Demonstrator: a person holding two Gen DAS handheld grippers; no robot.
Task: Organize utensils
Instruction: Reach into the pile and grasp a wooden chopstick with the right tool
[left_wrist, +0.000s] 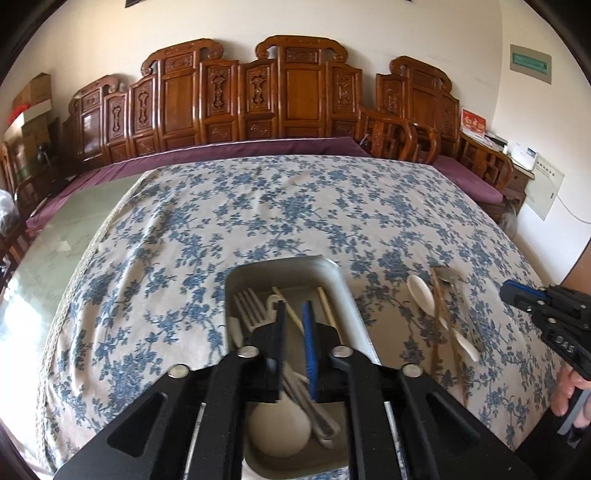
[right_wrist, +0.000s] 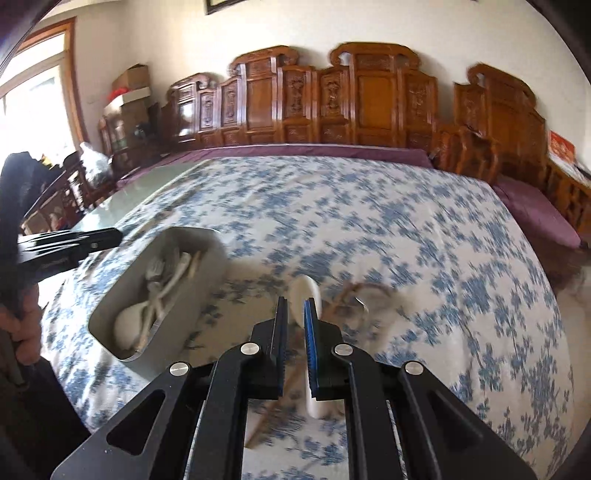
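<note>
Left gripper (left_wrist: 293, 314): jaws a narrow gap apart, nothing pinched between them, poised over the grey tray (left_wrist: 347, 291) at lower centre of its view. Tray already holds a white fork (left_wrist: 251, 306), pale chopsticks (left_wrist: 290, 314) and a large white spoon (left_wrist: 279, 428). Right gripper (right_wrist: 295, 314): jaws drawn nearly together, hanging above the white spoon (right_wrist: 304, 295) on the floral tablecloth (right_wrist: 369, 221) at lower centre; view is blurred, and I cannot tell whether the pads touch it. Seen from the left wrist, that spoon (left_wrist: 421, 291) lies right of the tray beside brown chopsticks (left_wrist: 443, 325) and a dark metal utensil (left_wrist: 445, 277). Risks: jaws this close would need widening before a descent, else they push the spoon aside; the chopsticks lie against it and could be dragged along; glazed handle likely slips in a shallow pinch. Pose: both grippers pitched downward; a hand (right_wrist: 22, 328) grips the left handle at the left edge.
</note>
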